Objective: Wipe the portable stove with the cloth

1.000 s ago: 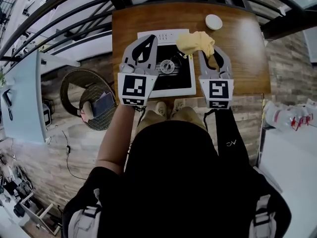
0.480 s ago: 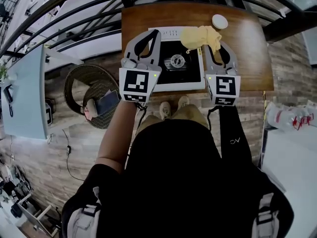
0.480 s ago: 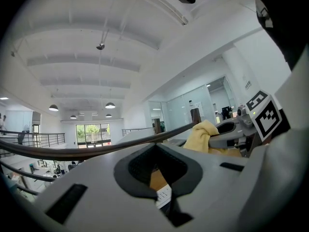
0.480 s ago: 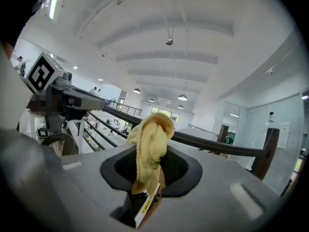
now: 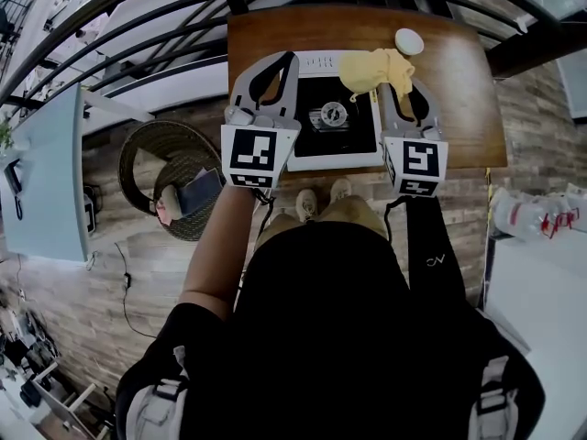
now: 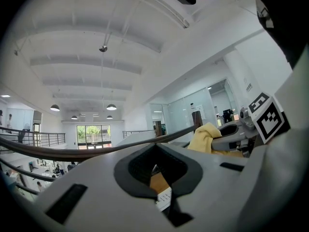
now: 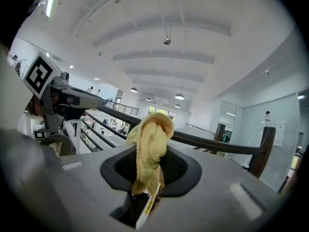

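While the right hand-held gripper [image 5: 396, 88] is clamping the soft, light cloth [image 5: 371, 67] by a bunched fold above the portable stove [image 5: 353, 128], the left hand-held gripper [image 5: 281, 66] is hovering alongside, jaws together, empty.

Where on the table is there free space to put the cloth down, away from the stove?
The widest bare wood of the table lies right of the portable stove and the right gripper, which holds the cloth. It reaches the table's right edge, with the small white dish behind. Left of the stove is crowded: the left gripper hangs there.
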Demonstrator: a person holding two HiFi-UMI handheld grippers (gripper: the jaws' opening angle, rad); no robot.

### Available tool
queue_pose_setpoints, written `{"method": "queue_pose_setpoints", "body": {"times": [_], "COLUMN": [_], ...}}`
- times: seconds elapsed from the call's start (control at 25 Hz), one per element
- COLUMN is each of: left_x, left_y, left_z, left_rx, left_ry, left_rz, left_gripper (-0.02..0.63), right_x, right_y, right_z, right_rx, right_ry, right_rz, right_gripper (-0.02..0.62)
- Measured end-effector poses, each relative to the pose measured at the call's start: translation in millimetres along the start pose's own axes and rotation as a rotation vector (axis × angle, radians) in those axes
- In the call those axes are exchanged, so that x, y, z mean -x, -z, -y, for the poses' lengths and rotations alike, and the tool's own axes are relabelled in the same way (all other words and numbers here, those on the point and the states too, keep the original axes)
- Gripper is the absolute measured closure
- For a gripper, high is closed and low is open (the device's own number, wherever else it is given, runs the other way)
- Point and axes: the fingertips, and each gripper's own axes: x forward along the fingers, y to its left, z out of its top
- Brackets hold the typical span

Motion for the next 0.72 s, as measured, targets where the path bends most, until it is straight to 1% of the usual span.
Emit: {"method": "queue_pose_setpoints", "body": {"times": [0.48, 0.72], "left_x": [-0.8, 3.6], "left_y": [-0.1, -0.4], "left_z": [-5.2, 1.0], "left_rx": [0.002, 0.005], "left_ry": [0.007, 0.008], "left_rz": [0.004, 0.002], "left_gripper": [0.598, 0.598], "right_x": [-0.8, 5.8], "right_y": [-0.8, -0.6], "right_z": [-2.6, -4.7], "right_rx": [-0.012, -0.015], "right_ry": [0.017, 0.010], "right_rz": [0.003, 0.002], "right_gripper": [0.503, 0.503]}}
